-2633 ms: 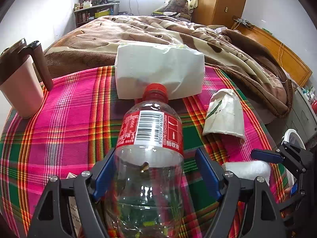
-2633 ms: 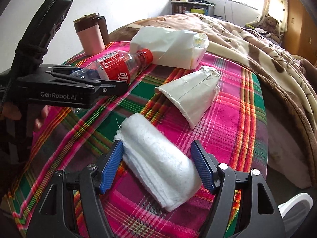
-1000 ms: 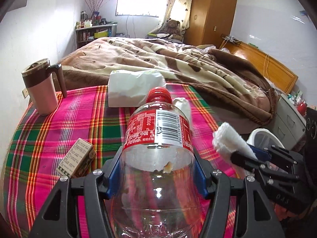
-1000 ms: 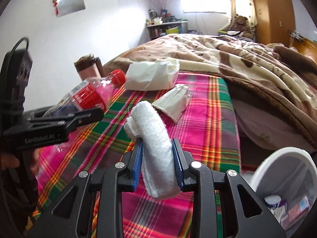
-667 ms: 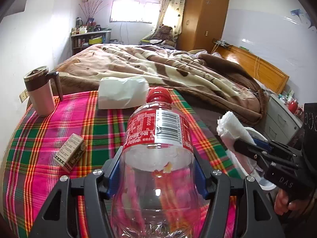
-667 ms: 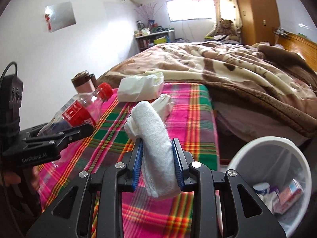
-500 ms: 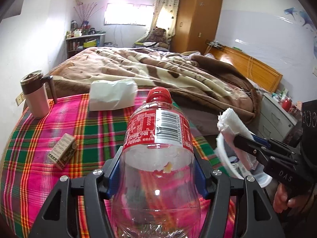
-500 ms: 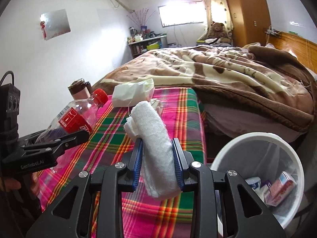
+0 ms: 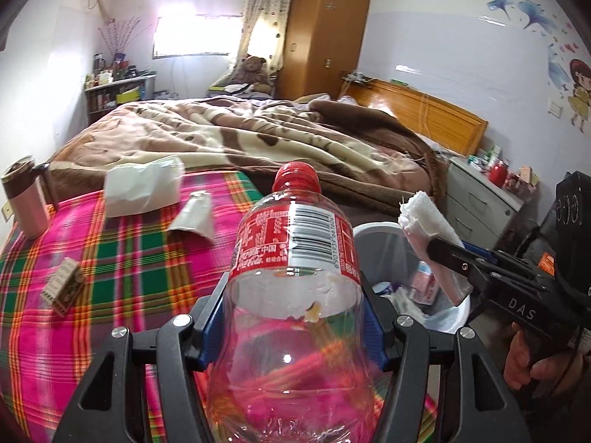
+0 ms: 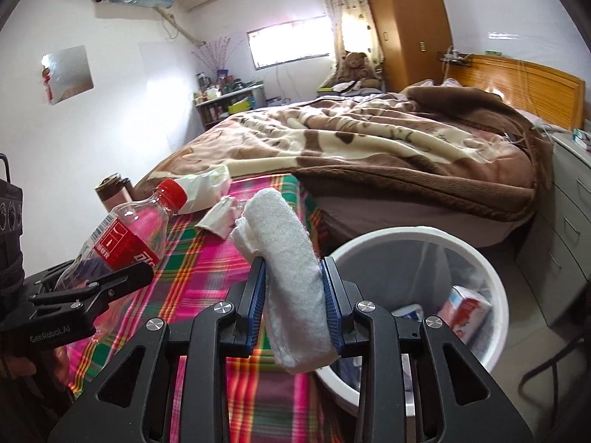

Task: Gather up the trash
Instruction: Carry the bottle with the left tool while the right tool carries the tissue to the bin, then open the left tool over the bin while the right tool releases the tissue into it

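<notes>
Step in hand, judged: carrying two pieces of trash to the white bin (image 10: pixel 417 238), which stands right of the plaid tabletop (image 9: pixel 110 265); the next move calls for bringing each over the rim before release. Left hand-held gripper (image 9: pixel 291 326), tilted downward, clamps the empty plastic bottle (image 9: pixel 295 258). Right hand-held gripper (image 10: pixel 293 304), likewise tilted, pinches the rolled white cloth (image 10: pixel 291 258) near the bin's rim.

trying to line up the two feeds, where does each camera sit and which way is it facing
Left wrist: sits on the left gripper, looking along its fingers over the held plastic bottle toward the bed; the right gripper and a hand show at right.
Right wrist: sits on the right gripper, looking over the clamped white cloth roll toward the bed; the left gripper shows at left.
Shared: plaid cloth, white bin, bottle, cloth roll.
</notes>
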{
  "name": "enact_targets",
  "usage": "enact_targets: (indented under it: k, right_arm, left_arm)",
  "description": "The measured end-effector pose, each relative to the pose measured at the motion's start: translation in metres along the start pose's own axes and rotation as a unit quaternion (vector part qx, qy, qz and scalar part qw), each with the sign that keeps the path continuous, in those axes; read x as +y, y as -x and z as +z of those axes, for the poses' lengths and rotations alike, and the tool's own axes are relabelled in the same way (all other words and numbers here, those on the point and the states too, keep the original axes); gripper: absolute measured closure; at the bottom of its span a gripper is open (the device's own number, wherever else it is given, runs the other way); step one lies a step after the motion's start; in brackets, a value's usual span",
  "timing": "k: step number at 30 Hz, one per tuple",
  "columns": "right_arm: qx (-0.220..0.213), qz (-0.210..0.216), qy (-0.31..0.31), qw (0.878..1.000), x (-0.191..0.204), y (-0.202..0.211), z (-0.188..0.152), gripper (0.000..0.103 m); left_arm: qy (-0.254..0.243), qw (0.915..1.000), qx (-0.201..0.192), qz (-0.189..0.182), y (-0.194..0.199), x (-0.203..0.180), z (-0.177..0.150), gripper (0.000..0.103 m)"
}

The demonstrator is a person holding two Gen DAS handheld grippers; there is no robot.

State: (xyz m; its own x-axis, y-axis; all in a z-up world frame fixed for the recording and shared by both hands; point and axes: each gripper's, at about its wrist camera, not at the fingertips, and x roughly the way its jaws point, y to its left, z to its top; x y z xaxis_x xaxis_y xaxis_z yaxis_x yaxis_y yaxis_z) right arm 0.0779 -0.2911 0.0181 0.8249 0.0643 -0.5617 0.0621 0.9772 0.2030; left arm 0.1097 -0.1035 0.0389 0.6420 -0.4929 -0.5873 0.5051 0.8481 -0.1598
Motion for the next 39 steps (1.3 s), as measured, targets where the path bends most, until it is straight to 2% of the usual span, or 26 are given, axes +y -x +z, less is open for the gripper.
enact_targets:
  k: [10,16,26,39]
  right_arm:
    - [0.001,-0.073,-0.051,0.996,-0.049,0.007,-0.004,0.072]
    - [0.004,-0.099,-0.073,0.992,-0.07,0.01,-0.01,0.071]
    - [0.016,-0.123,-0.081,0.989,-0.089,0.008,-0.018,0.07]
    - [0.046,-0.137,-0.088,0.986,-0.106,-0.006,-0.023,0.069]
  left_arm:
    - [-0.032,0.9985,0.016,-0.042,-0.03,-0.05,0.004,0.039]
    - [-0.049,0.9965,0.031,-0.06,-0.049,-0.077,0.005,0.039]
    - [-0.074,0.9933,0.054,-0.071,-0.078,-0.114,0.002,0.039]
    - [-0.081,0.9904,0.087,-0.071,-0.111,-0.135,-0.003,0.039]
